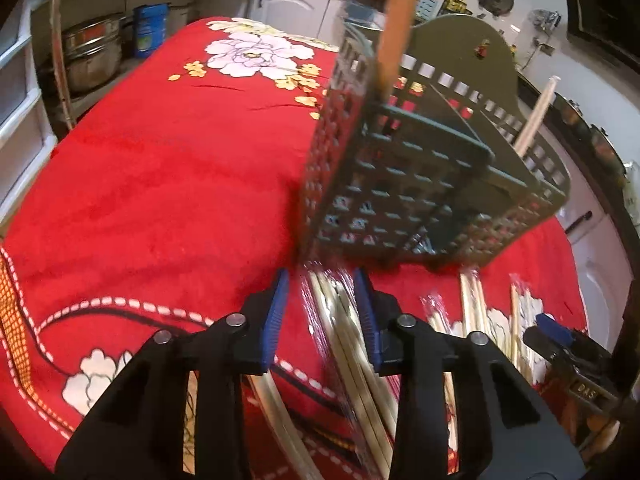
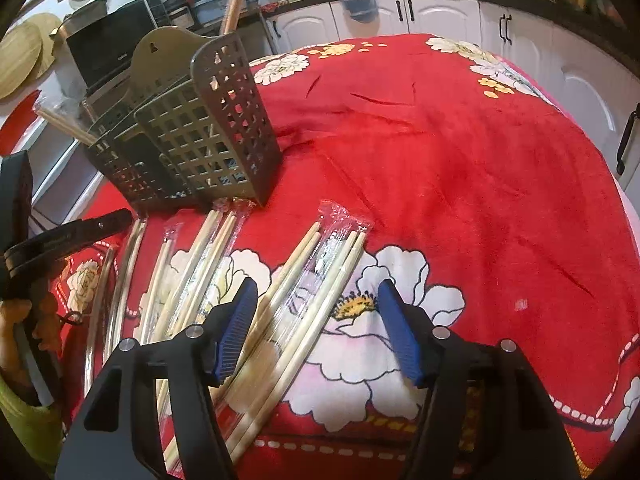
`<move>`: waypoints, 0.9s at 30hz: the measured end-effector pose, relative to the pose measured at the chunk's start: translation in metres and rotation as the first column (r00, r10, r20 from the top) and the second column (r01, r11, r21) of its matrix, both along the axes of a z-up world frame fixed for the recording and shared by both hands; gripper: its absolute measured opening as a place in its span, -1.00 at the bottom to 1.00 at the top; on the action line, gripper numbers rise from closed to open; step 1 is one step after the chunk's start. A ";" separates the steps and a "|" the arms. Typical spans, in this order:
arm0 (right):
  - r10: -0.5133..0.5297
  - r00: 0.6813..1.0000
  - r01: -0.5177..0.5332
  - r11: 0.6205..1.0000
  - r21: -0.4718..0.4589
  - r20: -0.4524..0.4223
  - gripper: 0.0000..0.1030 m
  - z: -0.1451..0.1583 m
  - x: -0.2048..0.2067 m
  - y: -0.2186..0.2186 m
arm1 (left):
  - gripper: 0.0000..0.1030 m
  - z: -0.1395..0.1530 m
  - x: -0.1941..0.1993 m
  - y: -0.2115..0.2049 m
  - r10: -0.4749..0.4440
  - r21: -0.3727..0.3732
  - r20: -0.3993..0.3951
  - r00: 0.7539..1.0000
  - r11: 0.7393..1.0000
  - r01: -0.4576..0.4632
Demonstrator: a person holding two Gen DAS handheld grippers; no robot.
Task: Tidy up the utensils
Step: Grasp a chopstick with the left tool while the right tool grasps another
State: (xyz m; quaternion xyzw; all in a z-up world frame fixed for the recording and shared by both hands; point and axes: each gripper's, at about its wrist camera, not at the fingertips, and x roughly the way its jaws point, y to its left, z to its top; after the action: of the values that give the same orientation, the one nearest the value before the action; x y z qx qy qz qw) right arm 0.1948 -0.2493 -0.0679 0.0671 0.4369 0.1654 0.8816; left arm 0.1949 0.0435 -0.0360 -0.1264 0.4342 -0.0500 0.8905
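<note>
A grey-green lattice utensil holder stands on the red floral cloth. A wooden handle and a pack of chopsticks stick out of it. Several plastic-wrapped chopstick packs lie side by side in front of it. My left gripper straddles one pack. Its right pad lies against the wrap and its left pad stands a little apart. My right gripper is wide open low over another wrapped pack, not touching it. The right gripper's blue tip shows in the left wrist view.
Steel pots and a blue tub sit on a shelf beyond the table's far edge. White cabinets and a cluttered counter ring the table. A hand and green sleeve hold the left gripper's black body.
</note>
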 end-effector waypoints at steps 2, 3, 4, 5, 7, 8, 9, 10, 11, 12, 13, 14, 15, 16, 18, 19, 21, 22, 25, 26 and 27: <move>-0.002 1.000 0.002 1.000 -0.003 -0.003 0.11 -0.001 0.003 -0.001 | -0.58 0.000 0.004 0.000 0.003 0.005 -0.004 1.000 1.000 -0.003; -0.002 1.000 0.002 1.000 -0.003 -0.006 0.09 -0.001 0.005 -0.001 | -0.58 -0.001 0.005 0.001 0.003 0.004 -0.005 1.000 1.000 -0.003; -0.003 1.000 0.003 1.000 -0.001 -0.009 0.08 -0.002 0.007 -0.002 | -0.59 -0.001 0.007 0.001 -0.001 0.005 -0.008 1.000 1.000 0.001; -0.005 1.000 0.005 1.000 -0.001 -0.012 0.07 -0.002 0.008 -0.002 | -0.62 -0.002 0.008 0.000 -0.003 0.009 -0.009 1.000 1.000 0.003; -0.008 1.000 0.008 1.000 -0.004 -0.014 0.01 -0.003 0.012 -0.002 | -0.69 -0.003 0.011 -0.002 -0.011 0.013 -0.012 1.000 1.000 0.011; -0.008 1.000 0.008 1.000 -0.004 -0.015 0.00 -0.003 0.013 -0.002 | -0.70 -0.004 0.012 -0.003 -0.013 0.013 -0.015 1.000 1.000 0.013; -0.010 1.000 0.009 1.000 -0.006 -0.018 -0.03 -0.003 0.016 -0.002 | -0.74 -0.005 0.013 -0.004 -0.015 0.011 -0.017 1.000 1.000 0.015; -0.011 1.000 0.011 1.000 -0.004 -0.019 -0.06 -0.003 0.017 -0.003 | -0.74 -0.005 0.013 -0.005 -0.013 0.015 -0.017 1.000 1.000 0.014; -0.014 1.000 0.014 1.000 -0.001 -0.021 -0.07 -0.003 0.020 -0.004 | -0.74 -0.005 0.013 -0.005 -0.013 0.016 -0.014 1.000 1.000 0.013; -0.018 1.000 0.018 1.000 -0.001 -0.023 -0.12 -0.004 0.022 -0.004 | -0.77 -0.005 0.014 -0.004 -0.011 0.012 -0.013 1.000 1.000 0.011; -0.021 0.999 0.021 1.000 -0.001 -0.024 -0.19 -0.004 0.024 -0.005 | -0.83 -0.005 0.014 -0.002 -0.005 0.005 -0.012 1.000 1.000 0.005; -0.026 0.999 0.026 1.000 -0.001 -0.024 -0.23 -0.004 0.026 -0.005 | -0.85 -0.005 0.014 -0.001 -0.001 0.000 -0.012 1.000 1.000 0.001; -0.029 0.999 0.029 1.000 -0.007 -0.024 -0.34 -0.004 0.029 -0.005 | -0.86 -0.005 0.014 0.000 -0.001 -0.004 -0.013 1.000 1.000 0.001; -0.032 0.999 0.031 0.999 -0.016 -0.023 -0.47 -0.004 0.030 -0.005 | -0.88 -0.005 0.014 0.001 -0.002 -0.006 -0.013 1.000 1.000 0.001; -0.030 0.999 0.029 0.999 -0.035 -0.014 -0.62 -0.005 0.033 -0.004 | -0.89 -0.005 0.013 0.001 -0.002 -0.001 -0.011 1.000 1.000 0.002; -0.028 1.000 0.028 0.999 -0.035 -0.010 -0.68 -0.005 0.032 -0.004 | -0.90 -0.004 0.013 0.000 -0.003 0.003 -0.008 1.000 1.000 0.003; -0.027 1.000 0.027 0.999 -0.025 -0.003 -0.74 -0.004 0.032 -0.006 | -0.94 -0.003 0.011 0.001 -0.005 0.004 -0.004 1.000 1.000 0.005; -0.027 1.000 0.027 1.000 -0.015 -0.001 -0.77 -0.004 0.031 -0.008 | -0.94 -0.001 0.010 0.002 -0.005 -0.002 0.003 1.000 1.000 0.005; -0.024 1.000 0.024 0.999 0.031 0.010 -0.83 0.000 0.027 -0.013 | -0.95 0.006 0.005 0.006 -0.008 -0.023 0.026 1.000 1.000 0.009; -0.026 1.000 0.025 0.999 0.040 0.014 -0.85 0.002 0.026 -0.013 | -0.96 0.008 0.003 0.006 -0.007 -0.025 0.033 0.999 1.000 0.008; -0.026 0.999 0.025 0.998 0.052 0.022 -0.87 0.005 0.023 -0.014 | -0.96 0.011 0.000 0.007 -0.006 -0.030 0.042 0.999 1.000 0.007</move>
State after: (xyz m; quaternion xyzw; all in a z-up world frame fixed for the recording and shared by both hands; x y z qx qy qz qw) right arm 0.2178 -0.2637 -0.0633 0.0936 0.4217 0.1659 0.8865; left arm 0.1949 0.0510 -0.0245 -0.1375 0.4151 -0.0622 0.8972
